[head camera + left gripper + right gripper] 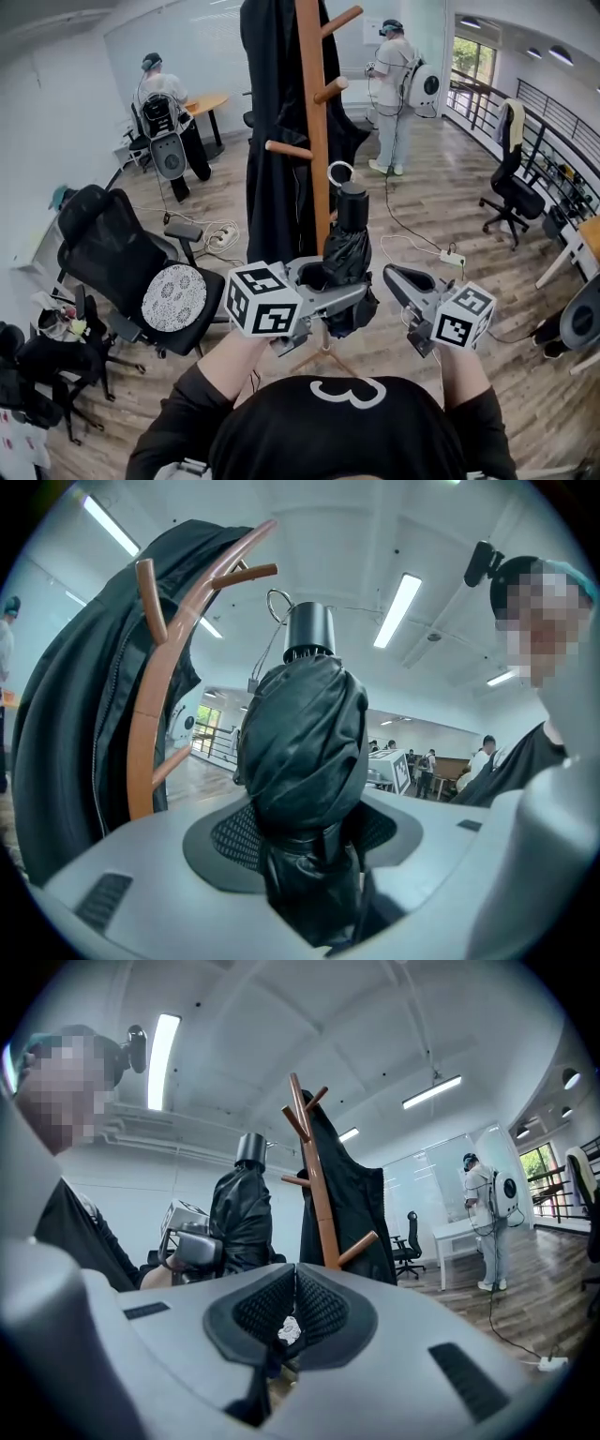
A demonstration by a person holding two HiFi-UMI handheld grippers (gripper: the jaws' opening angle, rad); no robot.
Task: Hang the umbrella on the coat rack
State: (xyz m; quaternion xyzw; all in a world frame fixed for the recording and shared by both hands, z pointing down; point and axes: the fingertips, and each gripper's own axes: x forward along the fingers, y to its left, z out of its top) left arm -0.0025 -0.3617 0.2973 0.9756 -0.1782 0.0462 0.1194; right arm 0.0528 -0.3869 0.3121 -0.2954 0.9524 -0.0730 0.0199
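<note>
umbrella: black cloth, slight sheen, crumpled. Its handle: smooth matt black plastic. coat rack: smooth brown wood, satin finish. coat: matt black cloth. left gripper, right gripper: matt grey plastic shells, black dimpled pads.

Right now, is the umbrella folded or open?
Folded: the umbrella has its canopy bunched tight round the shaft, and it stands upright in the jaws of the left gripper.

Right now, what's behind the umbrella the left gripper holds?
The wooden coat rack stands right behind the umbrella, with a black coat hanging on it. The umbrella and left gripper cover the pole's lower stretch.
</note>
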